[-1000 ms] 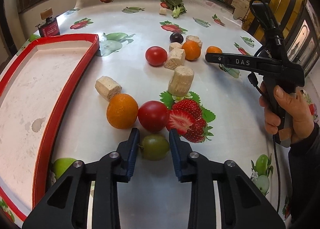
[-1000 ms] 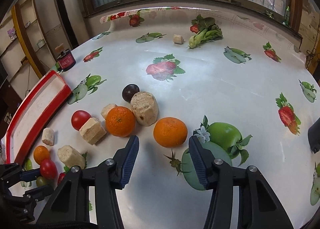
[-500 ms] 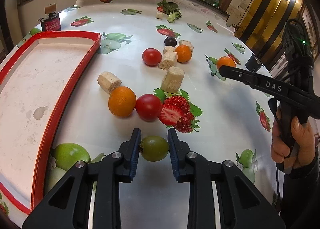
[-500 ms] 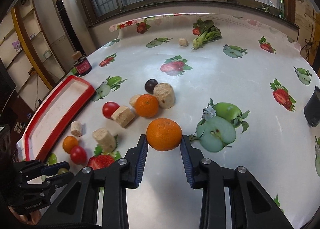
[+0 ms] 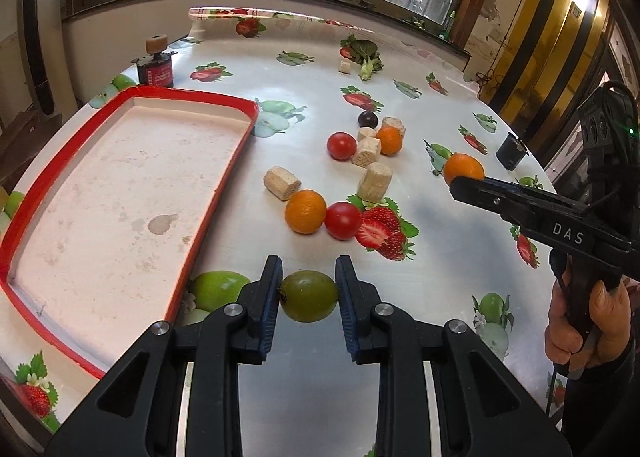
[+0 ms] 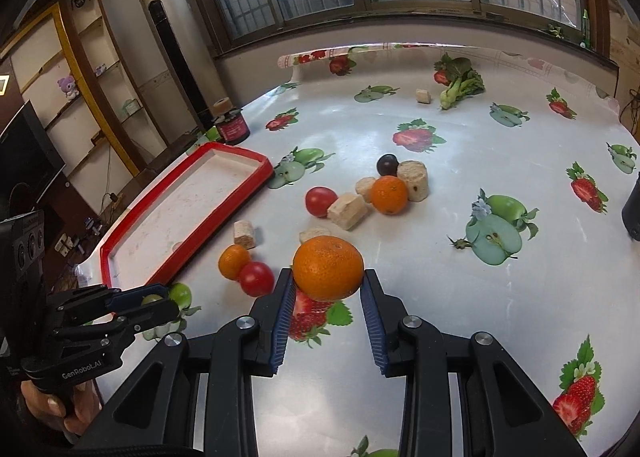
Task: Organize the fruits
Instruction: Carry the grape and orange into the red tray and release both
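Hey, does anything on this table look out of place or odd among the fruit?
Yes. Pale cork-like chunks lie mixed among the oranges and tomatoes, and a leafy green vegetable sits alone at the far edge. The red tray holds no fruit.

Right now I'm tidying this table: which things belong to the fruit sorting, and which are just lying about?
Job:
green fruit in left tongs
orange in right tongs
red tray
loose oranges, tomatoes, dark plum

Lying about:
cork-like blocks
jar
leafy greens
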